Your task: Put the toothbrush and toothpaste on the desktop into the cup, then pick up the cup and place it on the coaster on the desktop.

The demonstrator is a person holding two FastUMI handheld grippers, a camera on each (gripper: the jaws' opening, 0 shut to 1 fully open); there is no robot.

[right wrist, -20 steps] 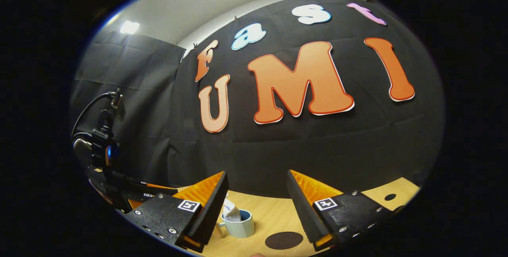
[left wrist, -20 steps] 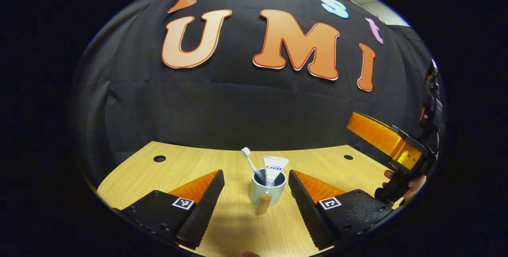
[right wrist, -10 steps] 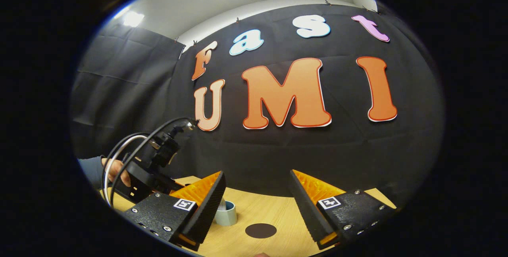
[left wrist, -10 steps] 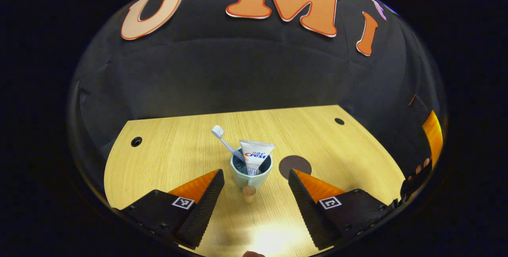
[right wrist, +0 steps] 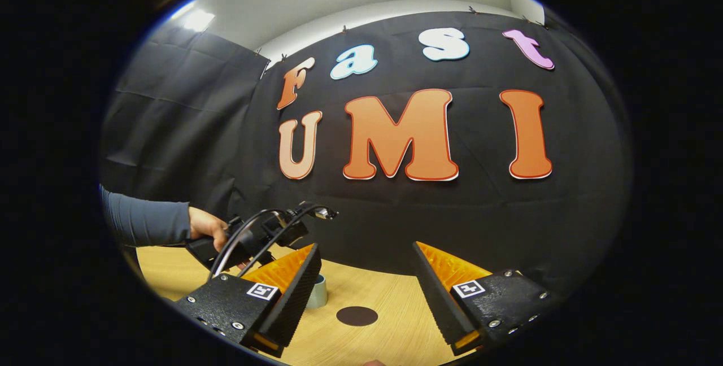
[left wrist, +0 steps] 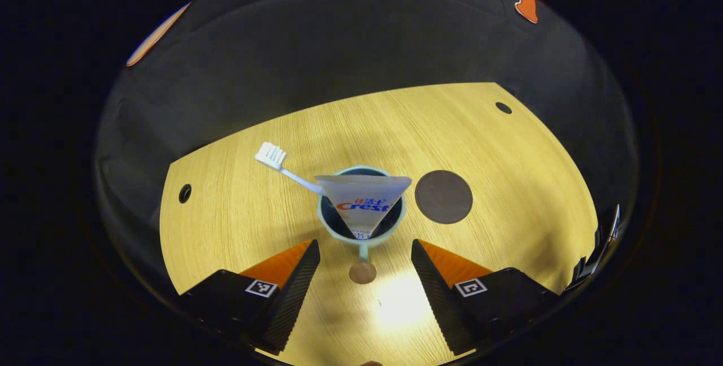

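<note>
Left gripper [left wrist: 361, 275] open, above the cup [left wrist: 361, 236] on the table [left wrist: 237, 208]; toothbrush [left wrist: 282, 165] and toothpaste [left wrist: 362, 202] stand inside. Coaster [left wrist: 443, 196] just beside. Right gripper [right wrist: 367, 292] open, empty.

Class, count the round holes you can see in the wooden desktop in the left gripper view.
2. One hole lies near the desktop's left edge, left of the cup; the other hole lies near the far right edge, beyond the coaster. The grippers may hide others.
</note>
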